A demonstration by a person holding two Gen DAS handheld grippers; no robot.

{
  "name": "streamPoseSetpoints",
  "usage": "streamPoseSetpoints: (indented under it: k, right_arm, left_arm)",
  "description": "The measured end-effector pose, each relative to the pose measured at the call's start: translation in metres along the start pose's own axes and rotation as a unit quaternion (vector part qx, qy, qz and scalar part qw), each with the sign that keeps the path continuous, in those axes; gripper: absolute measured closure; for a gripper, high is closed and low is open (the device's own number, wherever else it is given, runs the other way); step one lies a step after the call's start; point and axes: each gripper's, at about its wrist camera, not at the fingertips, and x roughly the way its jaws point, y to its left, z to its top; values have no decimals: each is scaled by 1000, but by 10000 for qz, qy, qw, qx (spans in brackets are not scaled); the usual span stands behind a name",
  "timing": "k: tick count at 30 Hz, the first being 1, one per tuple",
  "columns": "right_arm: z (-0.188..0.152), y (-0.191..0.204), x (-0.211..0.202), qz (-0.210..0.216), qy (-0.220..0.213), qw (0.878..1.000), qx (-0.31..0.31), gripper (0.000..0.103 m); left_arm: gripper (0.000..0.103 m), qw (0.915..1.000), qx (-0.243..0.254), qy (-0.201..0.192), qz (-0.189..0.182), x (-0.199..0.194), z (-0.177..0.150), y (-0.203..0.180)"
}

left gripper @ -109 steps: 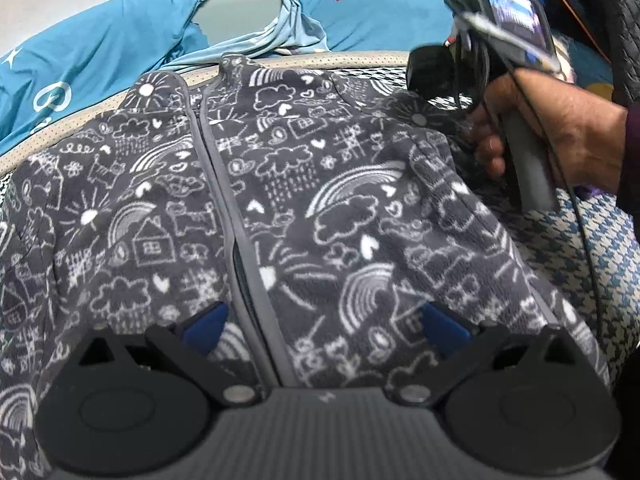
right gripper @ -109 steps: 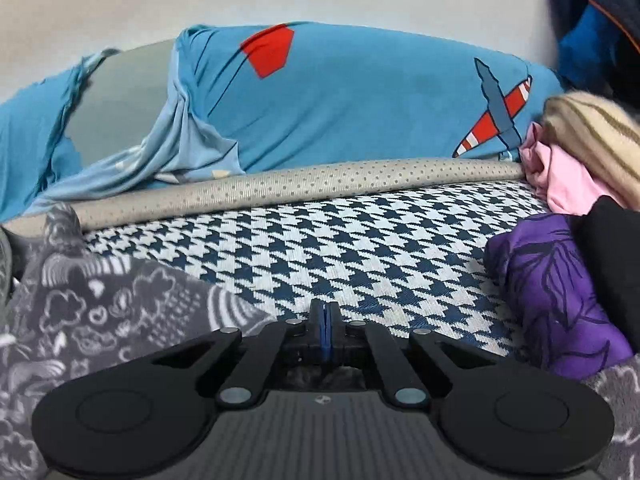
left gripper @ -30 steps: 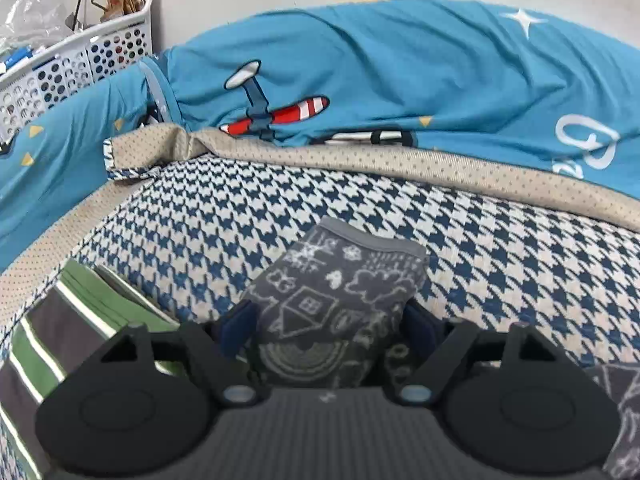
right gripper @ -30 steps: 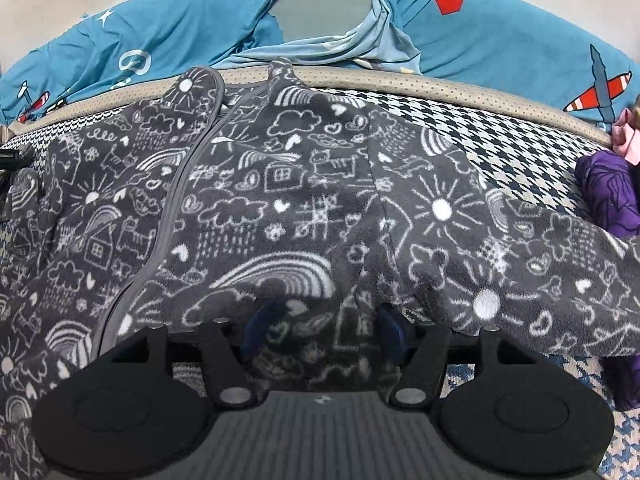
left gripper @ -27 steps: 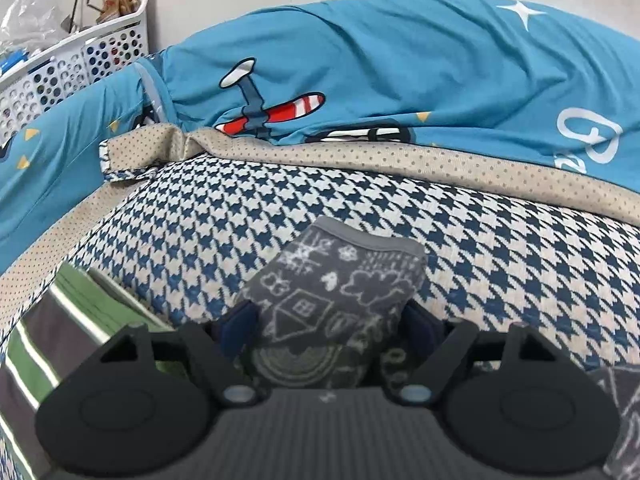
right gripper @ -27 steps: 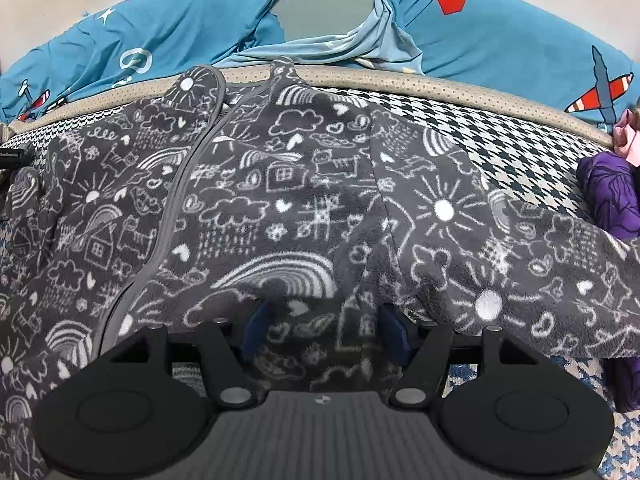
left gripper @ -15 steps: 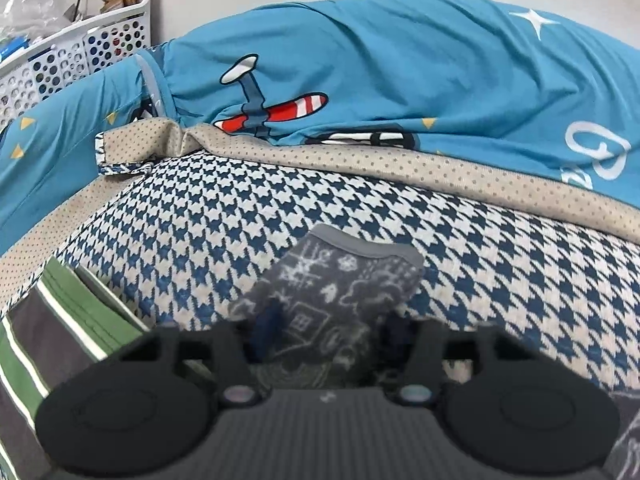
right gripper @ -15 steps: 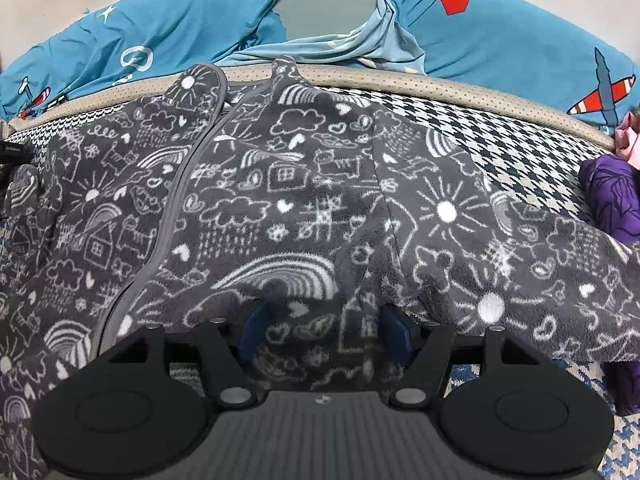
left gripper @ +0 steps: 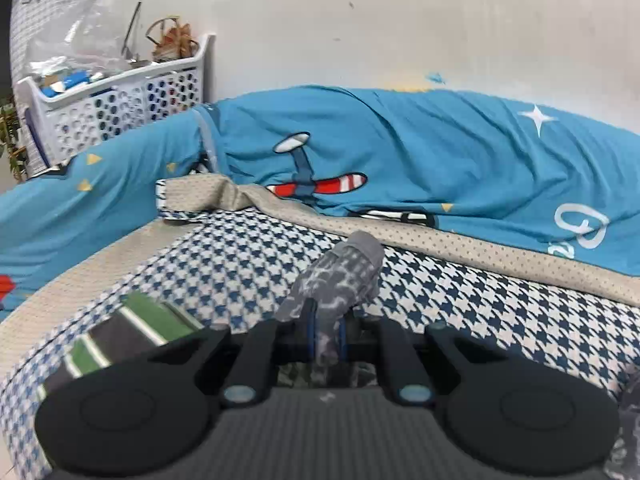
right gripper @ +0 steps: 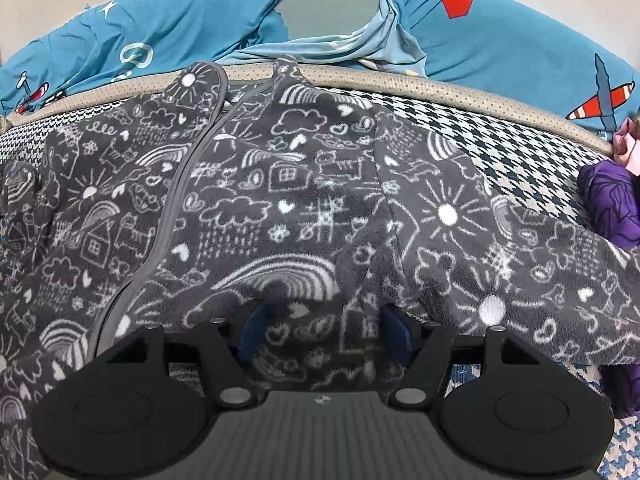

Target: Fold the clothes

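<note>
- Left wrist view: the left gripper [left gripper: 325, 336] is pinched tight on the sleeve [left gripper: 340, 276]. The cuff sticks up past the blue pads and is off the checked cover [left gripper: 500, 300].
- Right wrist view: the right gripper [right gripper: 322, 334] has its pads wide apart, with a fat fold of the jacket [right gripper: 280, 184] between them. I cannot tell if the pads press on the cloth or just sit beside it.
- The jacket lies spread flat on the cover, zip side up, with its collar near the tan edge [right gripper: 400, 80].
- The sleeve could slip out. Only a thin bit of soft cloth is in the pinch, so a quick tug may pull it free.
- The whole jacket could slide if the left hand pulls the sleeve across and the right one is not holding the body down. Then the fold would be crooked.
- The far sleeve lies close to the purple cloth [right gripper: 608, 204]. It could drag that along if the jacket moves.
- The striped cloth [left gripper: 120, 340] sits just beside the left gripper. A low swing could bump it.
</note>
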Motion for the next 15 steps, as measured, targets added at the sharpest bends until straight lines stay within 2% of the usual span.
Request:
streamPoseSetpoints:
  k: [7,11,15]
  right_arm:
    - [-1,2,-1,-32,-33,10000,-16,39]
    - [-1,1,0,-31,-41,10000,-48,39]
    - [-2,4,1,-90,-56,9999,-67,38]
  left_arm:
    - [94,9989,-295,177,323,-27,-10,50]
    - [94,9958,-722,482,292,-32,-21,84]
    - [94,9938,-856,539,464,-38,-27,106]
